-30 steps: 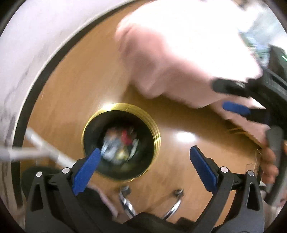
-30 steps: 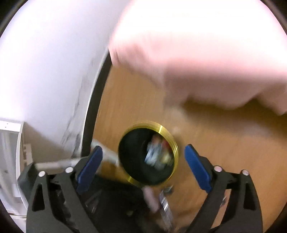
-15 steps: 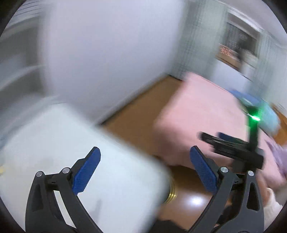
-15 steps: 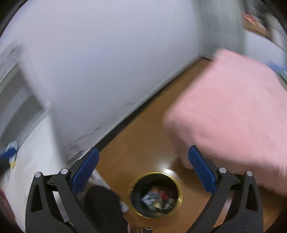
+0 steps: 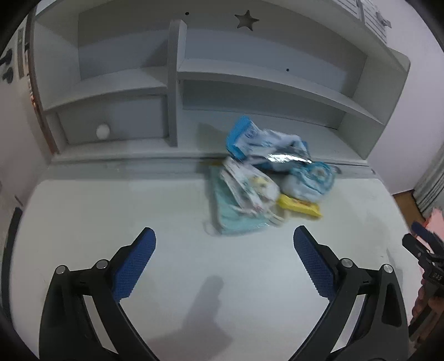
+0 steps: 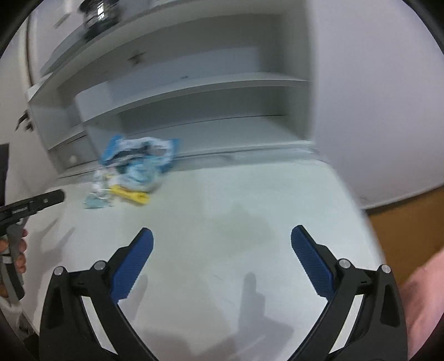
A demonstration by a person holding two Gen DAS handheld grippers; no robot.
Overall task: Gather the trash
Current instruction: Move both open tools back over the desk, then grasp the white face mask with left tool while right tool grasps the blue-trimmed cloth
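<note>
Both cameras have swung up from the floor bin to the desk (image 5: 83, 216), so the bin and the pink bedding no longer fill the views. The left gripper (image 5: 224, 258) hangs over the desk with its jaws wide and nothing between them; the right gripper (image 6: 222, 255) is equally wide and empty.

The trash (image 5: 266, 177), a pile of blue, white and yellow wrappers, lies at the back of the desk against the foot of the hutch (image 5: 173, 83), well ahead of both grippers. The desk between pile and grippers is bare. A yellow wrapper (image 5: 301, 208) sits at the pile's near right corner.

The left view shows the hutch's drawer knob (image 5: 103, 130) left of the pile and a star cutout (image 5: 246, 19) above it. Only the right view shows the desk's right edge (image 6: 358, 222), with wood floor (image 6: 410, 222) beyond it, right of the pile.
</note>
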